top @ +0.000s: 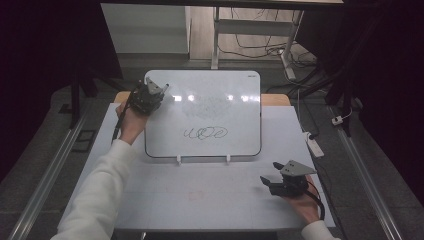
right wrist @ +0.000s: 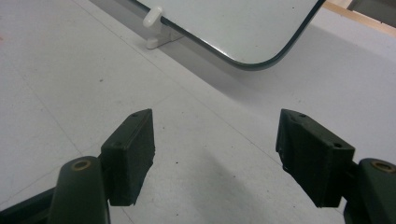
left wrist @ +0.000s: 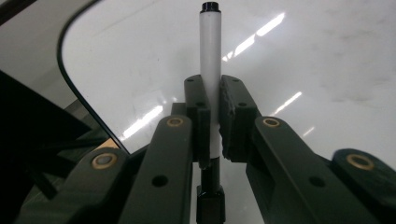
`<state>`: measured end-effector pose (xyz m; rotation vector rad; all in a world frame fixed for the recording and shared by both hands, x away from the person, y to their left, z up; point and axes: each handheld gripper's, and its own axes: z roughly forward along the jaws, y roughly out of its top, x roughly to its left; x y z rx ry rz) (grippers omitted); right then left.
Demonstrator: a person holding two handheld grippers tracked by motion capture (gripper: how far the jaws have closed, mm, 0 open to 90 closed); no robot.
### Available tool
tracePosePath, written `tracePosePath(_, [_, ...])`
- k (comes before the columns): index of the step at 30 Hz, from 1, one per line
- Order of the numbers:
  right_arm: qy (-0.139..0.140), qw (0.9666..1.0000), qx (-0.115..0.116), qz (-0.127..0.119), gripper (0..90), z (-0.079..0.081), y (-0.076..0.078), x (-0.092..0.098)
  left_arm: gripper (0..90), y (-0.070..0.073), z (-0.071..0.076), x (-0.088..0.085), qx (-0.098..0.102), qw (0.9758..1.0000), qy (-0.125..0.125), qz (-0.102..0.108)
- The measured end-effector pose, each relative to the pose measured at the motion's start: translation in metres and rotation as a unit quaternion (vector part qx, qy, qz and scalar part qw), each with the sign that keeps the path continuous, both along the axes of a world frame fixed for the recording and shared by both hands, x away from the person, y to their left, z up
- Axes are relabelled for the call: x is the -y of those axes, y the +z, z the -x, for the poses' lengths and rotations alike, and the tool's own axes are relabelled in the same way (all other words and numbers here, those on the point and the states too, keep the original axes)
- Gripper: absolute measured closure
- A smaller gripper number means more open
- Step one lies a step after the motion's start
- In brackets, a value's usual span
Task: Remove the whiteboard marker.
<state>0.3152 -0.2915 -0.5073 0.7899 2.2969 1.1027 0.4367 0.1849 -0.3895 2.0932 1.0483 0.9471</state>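
Observation:
A whiteboard (top: 235, 107) lies on the white table, with a black scribble (top: 205, 133) near its middle and a faint smudge above it. At the board's far left corner my left gripper (top: 161, 90) is shut on a white marker with a black end. In the left gripper view the marker (left wrist: 210, 51) stands upright between the pads of the left gripper (left wrist: 212, 109), over the glossy whiteboard (left wrist: 303, 56). My right gripper (top: 270, 171) rests at the table's near right, open with nothing between its jaws. The right gripper (right wrist: 215, 154) faces the whiteboard's rounded near corner (right wrist: 243, 28).
Two small white clips (top: 178, 159) hold the board's near edge; one clip (right wrist: 154, 18) appears in the right gripper view. A white power strip (top: 315, 145) lies off the table's right edge. Metal rails run along both sides. Desk legs and cables (top: 260, 47) stand behind.

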Motion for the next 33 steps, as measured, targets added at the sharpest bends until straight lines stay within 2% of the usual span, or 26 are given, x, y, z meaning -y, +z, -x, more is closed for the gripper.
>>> tracePosePath(3, [0.0, 1.0, 0.001, -0.002, 27.9, 0.0, 0.0, 0.0, 82.3, 0.003, 0.009, -0.001, 0.004, 0.9999, -0.01, 0.011])
tracePosePath(4, [0.0, 1.0, 0.001, -0.004, 27.9, 0.0, 0.0, 0.0, 82.3, 0.004, 0.018, -0.003, 0.008, 0.9993, -0.023, 0.028])
tracePosePath(5, [-0.001, 1.0, 0.002, -0.006, 27.8, 0.0, 0.0, 0.0, 82.3, 0.004, 0.018, -0.003, 0.008, 0.9993, -0.023, 0.028])
tracePosePath(6, [-0.001, 1.0, 0.002, -0.009, 27.8, 0.0, 0.0, 0.0, 82.3, 0.004, 0.028, -0.002, 0.01, 0.9982, -0.039, 0.044])
tracePosePath(7, [-0.001, 1.0, 0.002, -0.009, 27.8, 0.0, 0.0, 0.0, 82.3, 0.004, 0.028, -0.002, 0.01, 0.9982, -0.039, 0.044])
tracePosePath(10, [-0.001, 0.9997, -0.003, -0.023, 27.3, 0.001, 0.001, -0.001, 82.3, 0.002, 0.043, 0.001, 0.015, 0.9954, -0.066, 0.068])
tracePosePath(14, [0.002, 0.9991, -0.016, -0.038, 27.8, 0.002, 0.002, -0.006, 82.3, -0.004, 0.064, 0.009, 0.018, 0.9909, -0.099, 0.09])
tracePosePath(15, [0.003, 0.9989, -0.018, -0.042, 28.2, 0.002, 0.003, -0.007, 82.3, -0.006, 0.069, 0.011, 0.018, 0.9892, -0.106, 0.099])
tracePosePath(16, [0.005, 0.9987, -0.019, -0.047, 28.4, 0.002, 0.003, -0.008, 82.2, -0.01, 0.079, 0.015, 0.014, 0.9855, -0.122, 0.117])
tracePosePath(17, [0.006, 0.9983, -0.022, -0.053, 28.6, 0.002, 0.004, -0.008, 82.3, -0.01, 0.079, 0.015, 0.014, 0.9855, -0.122, 0.117])
tracePosePath(20, [0.011, 0.9976, -0.025, -0.064, 29.5, 0.004, 0.006, -0.011, 82.2, -0.016, 0.093, 0.024, 0.01, 0.9812, -0.143, 0.129])
tracePosePath(21, [0.014, 0.9972, -0.025, -0.069, 29.6, 0.004, 0.007, -0.012, 82.3, -0.021, 0.102, 0.03, 0.007, 0.9786, -0.155, 0.135])
tracePosePath(22, [0.017, 0.9967, -0.028, -0.074, 29.7, 0.005, 0.008, -0.014, 82.2, -0.021, 0.102, 0.03, 0.007, 0.9786, -0.155, 0.135])
tracePosePath(23, [0.019, 0.9961, -0.031, -0.08, 29.8, 0.005, 0.009, -0.015, 82.2, -0.026, 0.109, 0.037, -0.001, 0.9748, -0.168, 0.147])
tracePosePath(27, [0.028, 0.9929, -0.044, -0.107, 30.0, 0.007, 0.013, -0.024, 82.3, -0.038, 0.119, 0.054, -0.012, 0.9688, -0.189, 0.16])
tracePosePath(30, [0.036, 0.9891, -0.059, -0.13, 30.1, 0.009, 0.016, -0.033, 82.2, -0.045, 0.124, 0.071, -0.019, 0.9645, -0.208, 0.162])
tracePosePath(33, [0.044, 0.9863, -0.073, -0.142, 30.2, 0.011, 0.019, -0.044, 82.3, -0.051, 0.126, 0.088, -0.023, 0.9589, -0.224, 0.173])
